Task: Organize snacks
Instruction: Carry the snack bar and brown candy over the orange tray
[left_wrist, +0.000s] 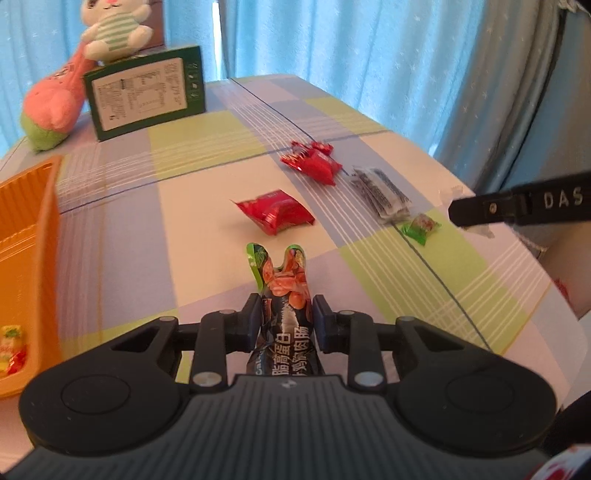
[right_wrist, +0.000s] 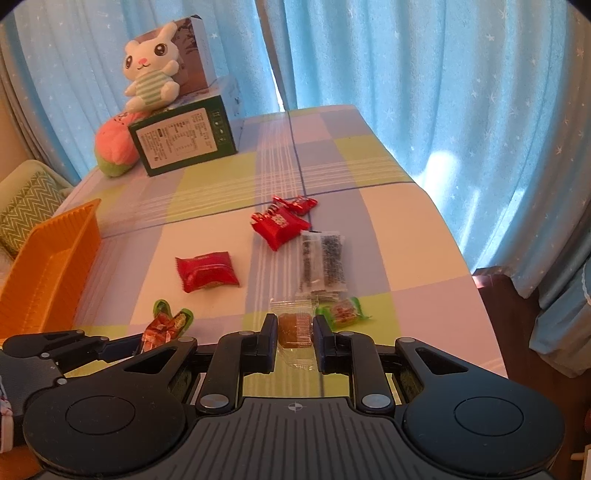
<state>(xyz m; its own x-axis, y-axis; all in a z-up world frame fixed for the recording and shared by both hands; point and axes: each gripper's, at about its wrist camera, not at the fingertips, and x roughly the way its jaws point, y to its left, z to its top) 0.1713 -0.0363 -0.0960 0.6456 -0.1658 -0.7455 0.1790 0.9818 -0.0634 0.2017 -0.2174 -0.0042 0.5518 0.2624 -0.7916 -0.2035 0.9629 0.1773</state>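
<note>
The left tool was clamped on a dark sausage packet, held above the checked desk. The right tool pinched a clear-wrapped brown sweet. Beyond the sausage packet lay a red pouch; farther off lay a heap of red wrappers, with clear sachets and a green candy to its right. An orange basket stood far left of the sausage packet.

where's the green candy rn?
In the right wrist view the green candy lies on the tablecloth, just right of the right gripper, below the black-speckled packets.
</note>
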